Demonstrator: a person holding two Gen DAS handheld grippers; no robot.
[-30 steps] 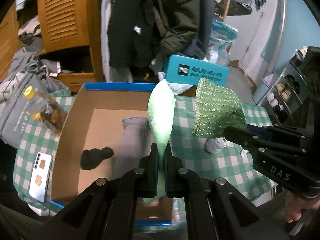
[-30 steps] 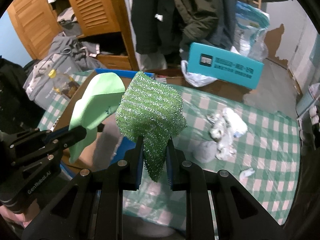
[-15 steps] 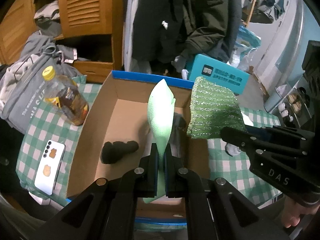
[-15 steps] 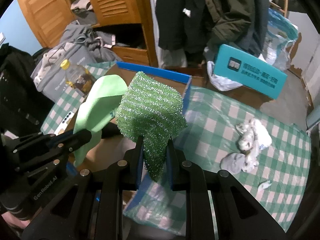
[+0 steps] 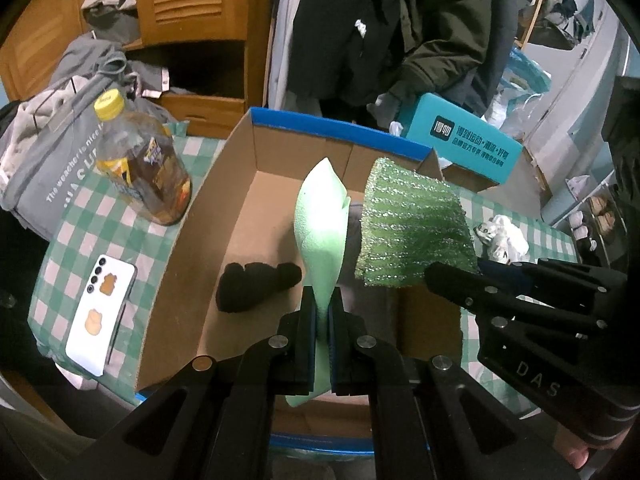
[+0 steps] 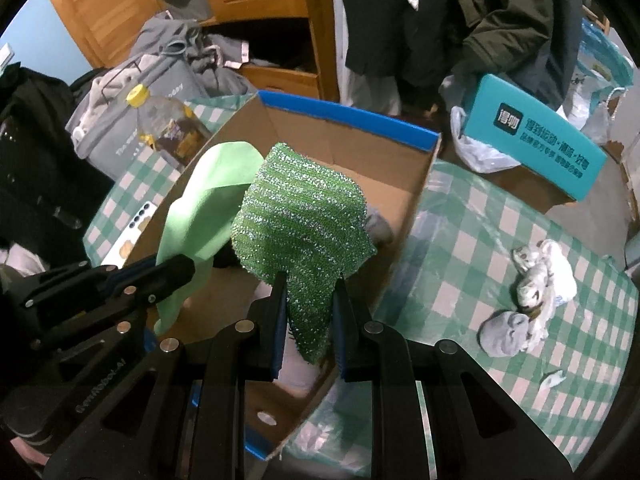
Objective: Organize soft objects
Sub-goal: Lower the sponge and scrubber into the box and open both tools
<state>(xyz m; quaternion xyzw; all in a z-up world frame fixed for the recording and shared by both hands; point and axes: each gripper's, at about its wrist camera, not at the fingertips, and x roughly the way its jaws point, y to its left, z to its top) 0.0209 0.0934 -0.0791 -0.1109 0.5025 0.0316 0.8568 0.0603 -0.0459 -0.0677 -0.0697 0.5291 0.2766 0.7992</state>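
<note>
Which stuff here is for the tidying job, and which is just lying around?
For the job:
- pale green cloth
- sparkly green scrubber
- cardboard box
- black soft thing
- socks on table

Just lying about:
- bottle
- phone
- teal box

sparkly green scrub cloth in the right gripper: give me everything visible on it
The scrub cloth is a knitted-looking green pad with glittery silver stripes, soft and slightly rumpled. The right gripper is shut on its lower corner, so the cloth stands up and fans out above the jaws, a frayed tip poking out below them. It hangs over the open cardboard box, not resting on anything. The pale green cloth sits close beside it; whether they touch is unclear.
</note>
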